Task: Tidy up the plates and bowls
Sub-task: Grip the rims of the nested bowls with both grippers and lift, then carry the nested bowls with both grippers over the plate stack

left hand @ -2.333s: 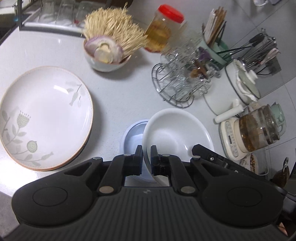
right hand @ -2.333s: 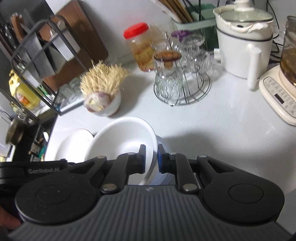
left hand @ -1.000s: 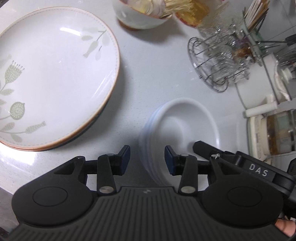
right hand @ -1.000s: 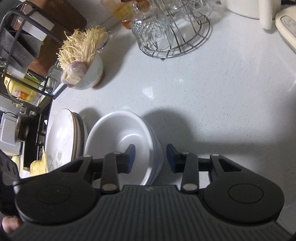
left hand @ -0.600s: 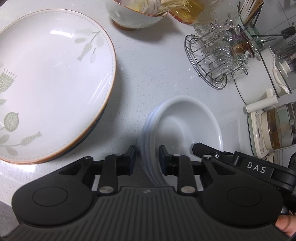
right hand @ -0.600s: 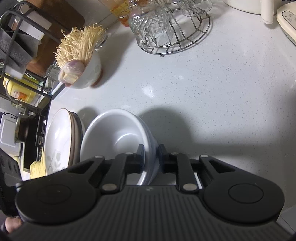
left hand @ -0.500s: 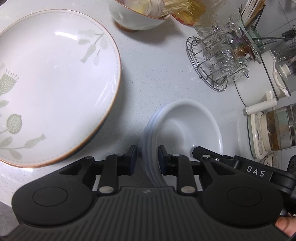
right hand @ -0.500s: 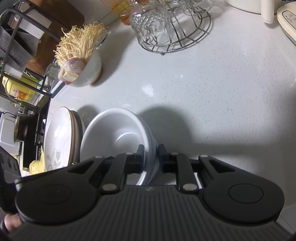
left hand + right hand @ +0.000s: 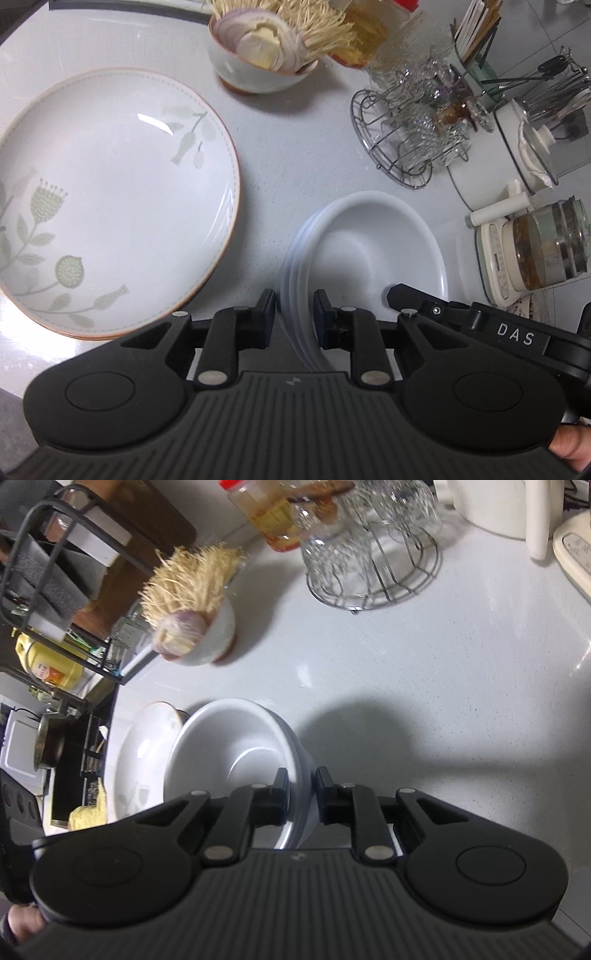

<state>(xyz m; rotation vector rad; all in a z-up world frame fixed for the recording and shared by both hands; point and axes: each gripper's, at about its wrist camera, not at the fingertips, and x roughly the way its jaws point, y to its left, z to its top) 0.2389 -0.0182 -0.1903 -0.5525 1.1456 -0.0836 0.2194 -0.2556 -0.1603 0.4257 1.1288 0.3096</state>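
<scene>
Several plain white bowls [image 9: 373,251], nested, glossy, rims pinched between both the left gripper [image 9: 294,314] and right gripper [image 9: 299,789] fingers.

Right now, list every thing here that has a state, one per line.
White bowls: nested in a stack, gripped at opposite rims by both tools.
Left tool: shut on the stack's rim.
Right tool: shut on the stack's rim.
Floral plates: stacked flat on the counter, untouched.
Onion bowl: upright, full.
Glasses: in a wire rack.
Glass kettle: on its base, partly full.
</scene>
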